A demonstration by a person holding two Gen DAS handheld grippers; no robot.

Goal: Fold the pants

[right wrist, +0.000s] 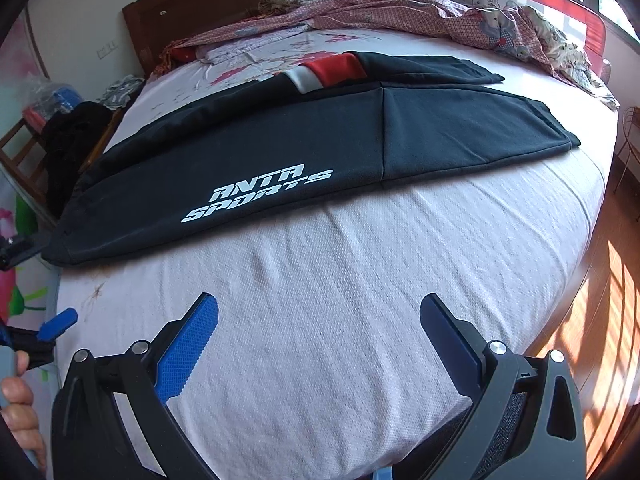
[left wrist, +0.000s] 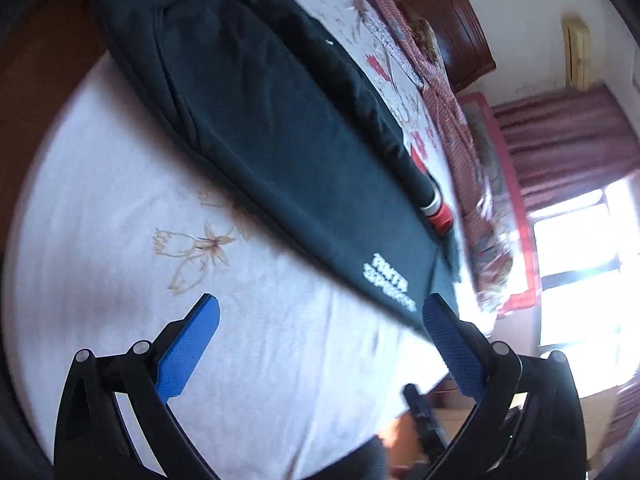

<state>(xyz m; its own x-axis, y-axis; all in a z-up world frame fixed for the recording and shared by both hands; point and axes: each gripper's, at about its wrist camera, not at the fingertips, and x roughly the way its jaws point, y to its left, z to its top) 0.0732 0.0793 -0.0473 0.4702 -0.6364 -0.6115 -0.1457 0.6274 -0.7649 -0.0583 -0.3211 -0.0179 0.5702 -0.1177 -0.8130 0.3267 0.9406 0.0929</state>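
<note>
Dark pants point(right wrist: 280, 152) with white "ANTA SPORTS" lettering point(right wrist: 256, 194) lie flat across the bed, one leg over the other, with a red and white band point(right wrist: 328, 70) at the far side. They also show in the left wrist view point(left wrist: 280, 128), running diagonally. My right gripper point(right wrist: 320, 312) is open and empty, above the bare sheet in front of the pants. My left gripper point(left wrist: 320, 312) is open and empty, near the lettered end of the pants. One blue finger of it point(right wrist: 60, 324) shows at the left edge of the right wrist view.
The bed has a pale sheet point(right wrist: 360, 280) with a flower print. A crumpled checked quilt point(right wrist: 440, 16) lies along the far side by a wooden headboard point(right wrist: 224, 0). A chair with dark clothes point(right wrist: 68, 140) stands left. Wooden floor point(right wrist: 608, 340) lies right. A bright window point(left wrist: 580, 260) is beyond the bed.
</note>
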